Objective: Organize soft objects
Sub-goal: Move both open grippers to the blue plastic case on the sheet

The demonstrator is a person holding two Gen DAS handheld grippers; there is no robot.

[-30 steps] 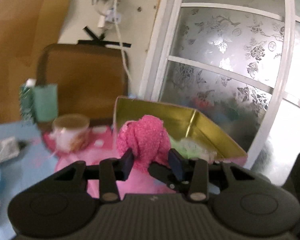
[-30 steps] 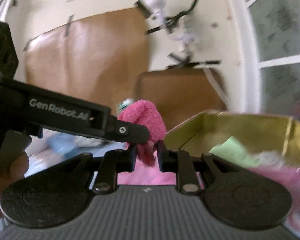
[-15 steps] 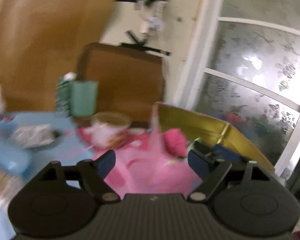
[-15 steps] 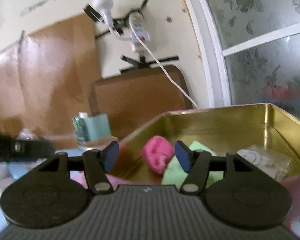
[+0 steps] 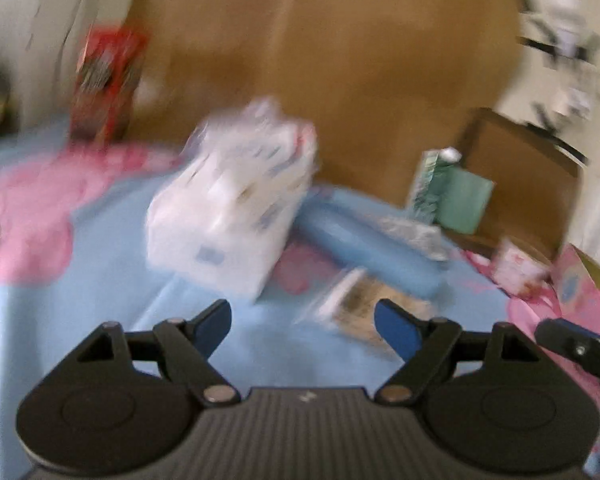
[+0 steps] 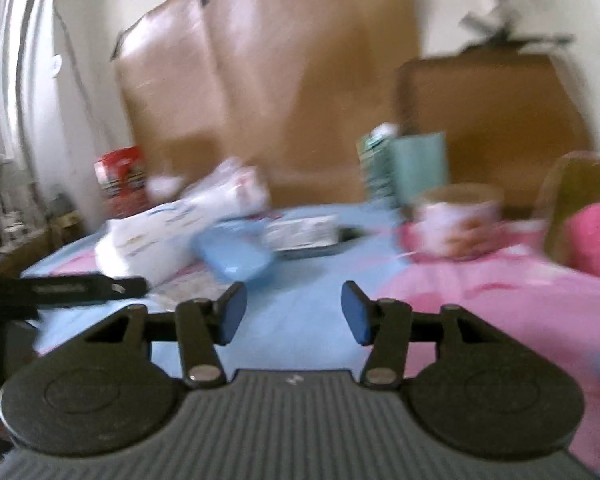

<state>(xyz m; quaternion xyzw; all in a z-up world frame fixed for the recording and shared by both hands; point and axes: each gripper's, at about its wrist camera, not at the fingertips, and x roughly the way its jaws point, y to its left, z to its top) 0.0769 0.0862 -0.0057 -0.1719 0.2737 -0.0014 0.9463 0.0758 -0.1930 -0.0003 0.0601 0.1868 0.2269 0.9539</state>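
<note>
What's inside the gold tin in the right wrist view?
A fluffy pink soft item shows inside the gold tin at the right edge. The rest of the tin's inside is cut off by the frame and blurred, so nothing else can be told.

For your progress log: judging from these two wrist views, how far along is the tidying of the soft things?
Done: a pink fluffy item sits in the gold tin at the right edge. In hand: nothing; the left hand-held gripper and right hand-held gripper have empty jaws, which are closing. Left: the white plastic-wrapped pack and blue pouch lie on the blue cloth; blur hides finer detail.
</note>
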